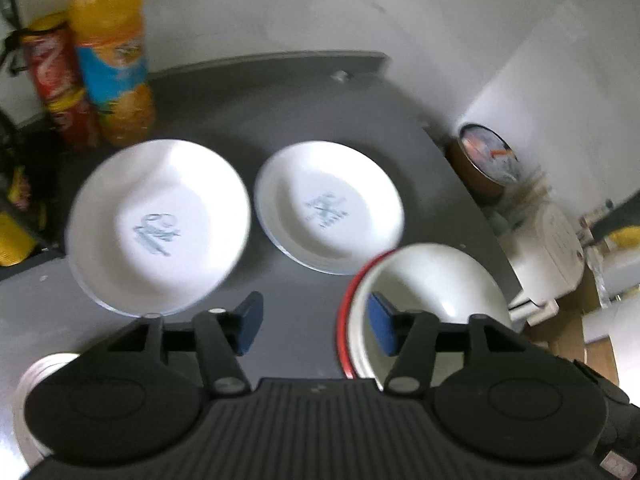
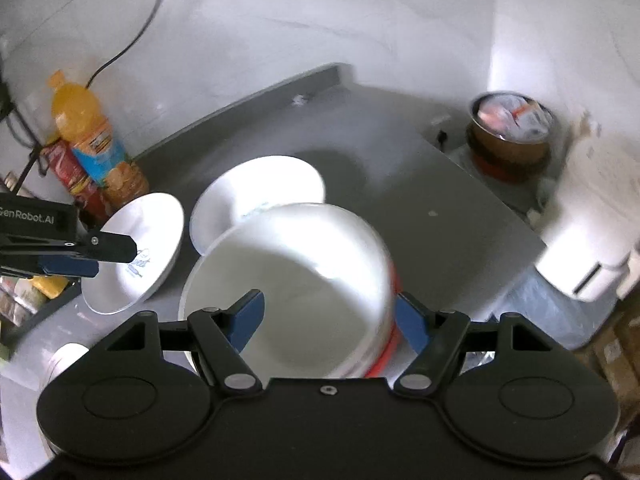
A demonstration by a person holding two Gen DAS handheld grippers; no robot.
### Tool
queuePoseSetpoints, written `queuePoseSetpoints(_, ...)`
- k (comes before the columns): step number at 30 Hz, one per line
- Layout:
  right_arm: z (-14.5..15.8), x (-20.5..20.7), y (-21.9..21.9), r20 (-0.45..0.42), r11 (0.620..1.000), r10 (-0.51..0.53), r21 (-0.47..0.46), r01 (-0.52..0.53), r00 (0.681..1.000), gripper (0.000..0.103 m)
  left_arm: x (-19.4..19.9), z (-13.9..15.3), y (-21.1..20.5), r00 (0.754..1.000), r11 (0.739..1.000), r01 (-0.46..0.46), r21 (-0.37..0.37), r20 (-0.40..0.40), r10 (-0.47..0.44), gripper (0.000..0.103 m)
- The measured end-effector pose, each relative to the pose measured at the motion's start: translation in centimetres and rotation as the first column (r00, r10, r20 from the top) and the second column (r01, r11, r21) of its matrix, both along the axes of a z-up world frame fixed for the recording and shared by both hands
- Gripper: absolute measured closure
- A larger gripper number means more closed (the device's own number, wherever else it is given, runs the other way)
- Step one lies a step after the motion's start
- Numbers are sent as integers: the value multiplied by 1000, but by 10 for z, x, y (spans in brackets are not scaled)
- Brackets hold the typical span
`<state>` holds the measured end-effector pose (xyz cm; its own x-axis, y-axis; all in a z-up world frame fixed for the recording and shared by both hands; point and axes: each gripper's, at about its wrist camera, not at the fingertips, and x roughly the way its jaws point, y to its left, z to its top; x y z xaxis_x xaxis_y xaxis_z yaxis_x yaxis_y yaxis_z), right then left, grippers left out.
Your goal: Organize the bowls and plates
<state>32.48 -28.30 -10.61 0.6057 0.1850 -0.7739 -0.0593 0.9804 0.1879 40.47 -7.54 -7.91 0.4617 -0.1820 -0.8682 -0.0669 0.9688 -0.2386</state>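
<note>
Two white plates with blue print lie side by side on the grey table: the left plate and the right plate. A white bowl with a red outside stands in front of the right plate. My left gripper is open above the table between the left plate and the bowl, its right pad over the bowl's rim. My right gripper is open, with one finger inside the bowl and the other outside its right wall.
An orange drink bottle and a red can stand at the table's back left. A brown pot of wrapped items and a white appliance sit off the right edge. A white ridged object lies near left.
</note>
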Motion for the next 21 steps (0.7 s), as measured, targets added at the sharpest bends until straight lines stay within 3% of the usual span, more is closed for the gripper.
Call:
queuePoseSetpoints(4,6,7,21,-8,997,76,24,-76,997,21,-9,-2,14,997,997,-73,27,-1,74,34)
queuePoseSetpoints(13,27,25,51,-22,975,220,38,-219,975,16,-26,-1,33,981,980,-196,36,10,196,33)
queuePoseSetpoints(21,37,42,73,-38,938,346,46,-345,937,14,-30,0,51,963,963,-268,37,30,267,33)
